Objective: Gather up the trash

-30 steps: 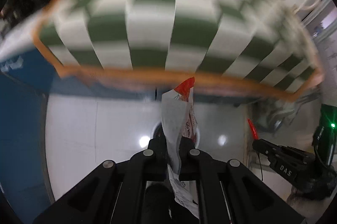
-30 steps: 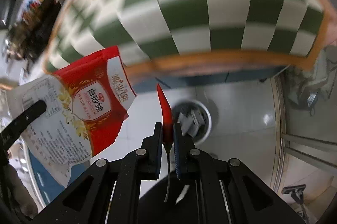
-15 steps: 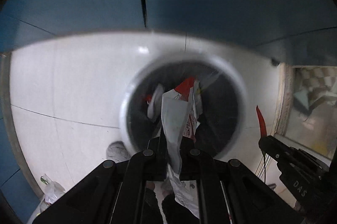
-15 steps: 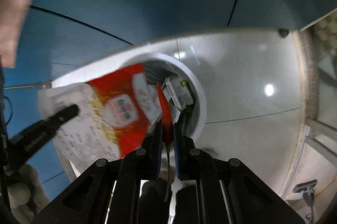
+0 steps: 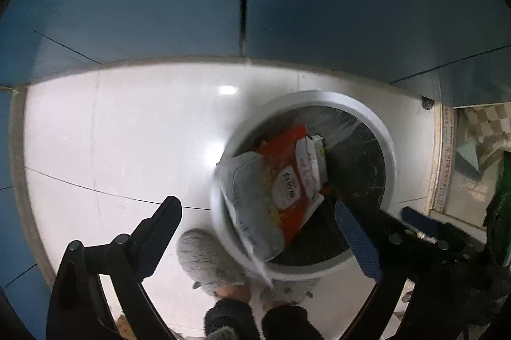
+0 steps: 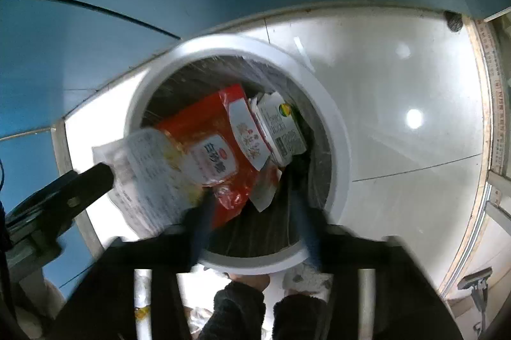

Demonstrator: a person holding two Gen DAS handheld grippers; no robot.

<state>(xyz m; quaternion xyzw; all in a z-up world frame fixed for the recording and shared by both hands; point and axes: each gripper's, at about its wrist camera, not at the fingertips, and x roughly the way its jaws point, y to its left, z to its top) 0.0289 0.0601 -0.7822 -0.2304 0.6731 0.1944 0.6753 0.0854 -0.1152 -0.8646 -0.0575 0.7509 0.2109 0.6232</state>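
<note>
Status on bin drop. Left gripper: spread wide, jaws just been opening, pads clear of sugar pouch, nothing pinched. Right gripper: parted roughly halfway, also just been opening, blurred, nothing seen between the pads.

Pouch location: loose, just ahead of and below both sets of fingertips. Slanted across the near-left rim of the bin, red end inside, pale end hanging outside toward the left gripper (motion-blurred, so probably mid-fall). Red end up against a white carton further ahead inside the bin.

Handling guess: light, floppy, slick film, flattened and near empty. No stiffness to push on; likely to drape over the rim or slide off it. Not fragile.

If re-grip needed: pinch the flat pale end outside the rim, across the seam edge, not the glossy middle.

Grey slippers right behind the left fingertips; keep clear.
</note>
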